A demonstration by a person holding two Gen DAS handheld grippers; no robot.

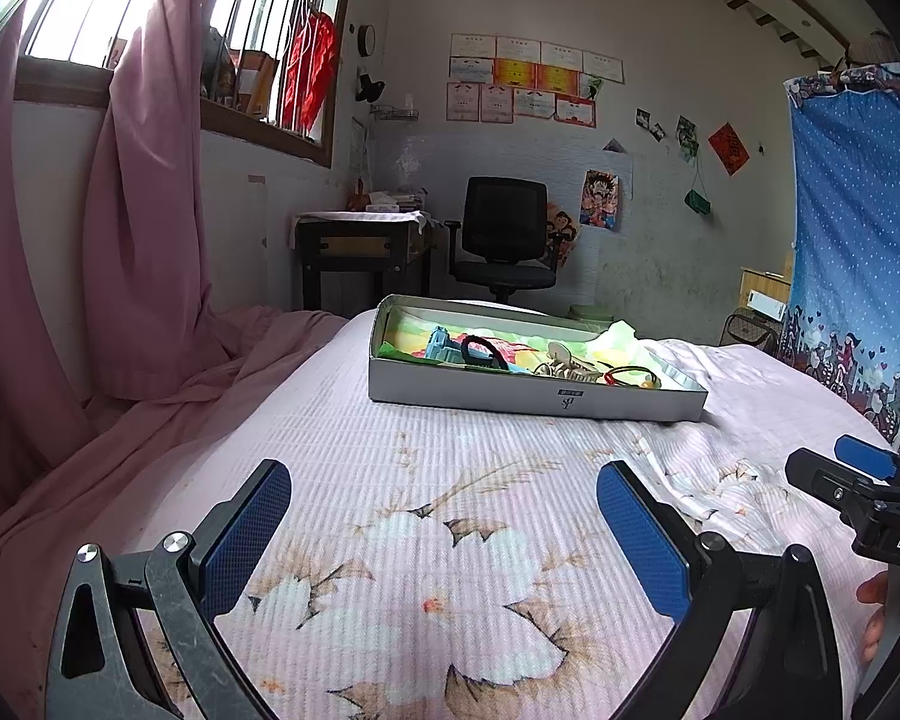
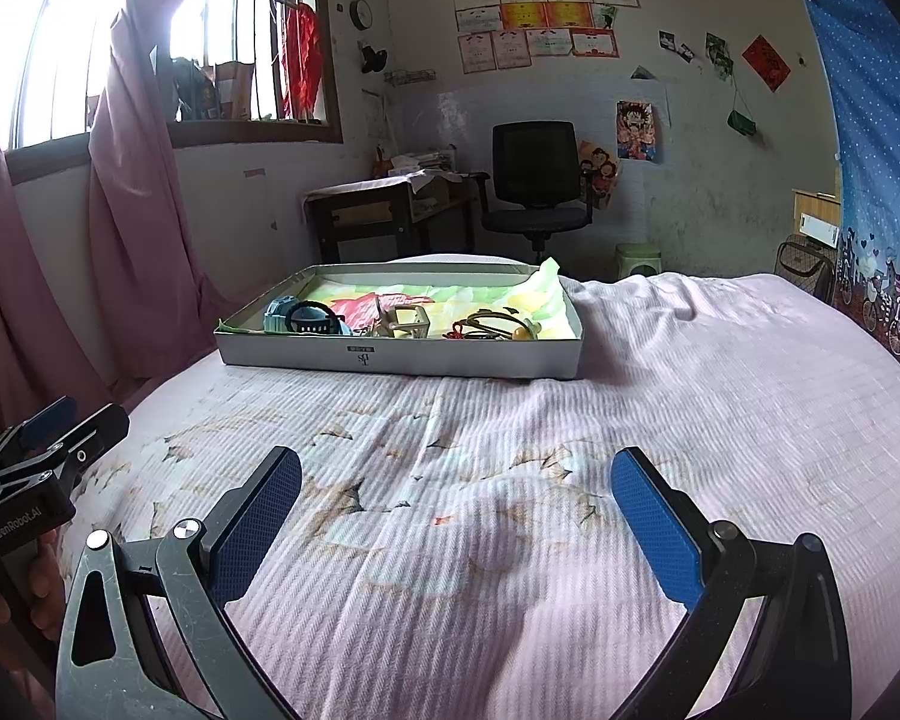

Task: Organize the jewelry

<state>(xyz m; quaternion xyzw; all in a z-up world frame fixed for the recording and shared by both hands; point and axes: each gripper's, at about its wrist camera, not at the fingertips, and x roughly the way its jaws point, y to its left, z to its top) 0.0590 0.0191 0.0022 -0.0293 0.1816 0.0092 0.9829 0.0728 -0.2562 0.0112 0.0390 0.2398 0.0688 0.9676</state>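
Two grippers in my views, both over the near part of the bed (image 2: 690, 372), neither touching anything. My left gripper (image 1: 444, 516) has its two blue pads spread wide, only the floral quilt between them. My right gripper (image 2: 456, 504) is likewise spread, two blue pads wide apart over bare quilt. Each shows at the edge of the other's view, with part of a hand on its handle.

Farther on — toward the far edge of the bed, left of centre — sits one shallow white box (image 2: 402, 357), long side facing me, lined with green-yellow paper that sticks up at its right end. The jewelry is all inside it, in three loose groups along the near wall:
- left end: one blue watch (image 2: 282, 315) with one dark ring-shaped band (image 2: 312, 318) against it
- middle: one pale beige piece (image 2: 405, 321), frame-like; cannot tell what it is
- right end: a tangle of thin bands with red and amber bits (image 2: 492, 327) — count not readable

Beyond the bed: one black office chair (image 2: 537, 180), one dark desk (image 2: 372, 210) to its left, under the barred window.
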